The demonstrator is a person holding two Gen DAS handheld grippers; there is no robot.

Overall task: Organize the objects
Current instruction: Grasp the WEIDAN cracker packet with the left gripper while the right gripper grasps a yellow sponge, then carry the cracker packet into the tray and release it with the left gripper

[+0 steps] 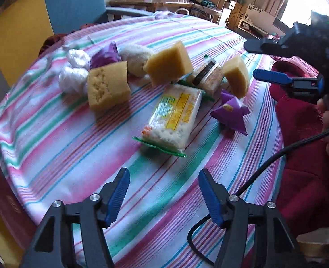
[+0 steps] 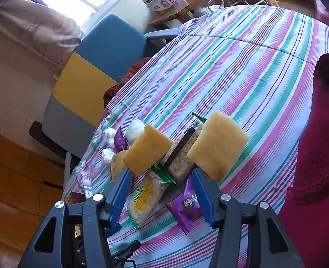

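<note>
Left gripper point(image 1: 163, 192) hovers low over the striped surface point(image 1: 75, 147), fingers apart, nothing between them, aimed at the cracker pack point(image 1: 173, 114). Right gripper point(image 2: 162, 192) hangs above the pile, fingers apart, empty. Three sponges point(image 1: 107, 84) lie mid-surface among the purple packets point(image 1: 230, 111) and white balls point(image 1: 75, 67).

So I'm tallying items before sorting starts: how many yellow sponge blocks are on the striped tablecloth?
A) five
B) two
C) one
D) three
D: the left wrist view shows three yellow sponge blocks, one at the left, one in the middle and one at the right, clustered among the snack packets on the striped tablecloth.
</note>
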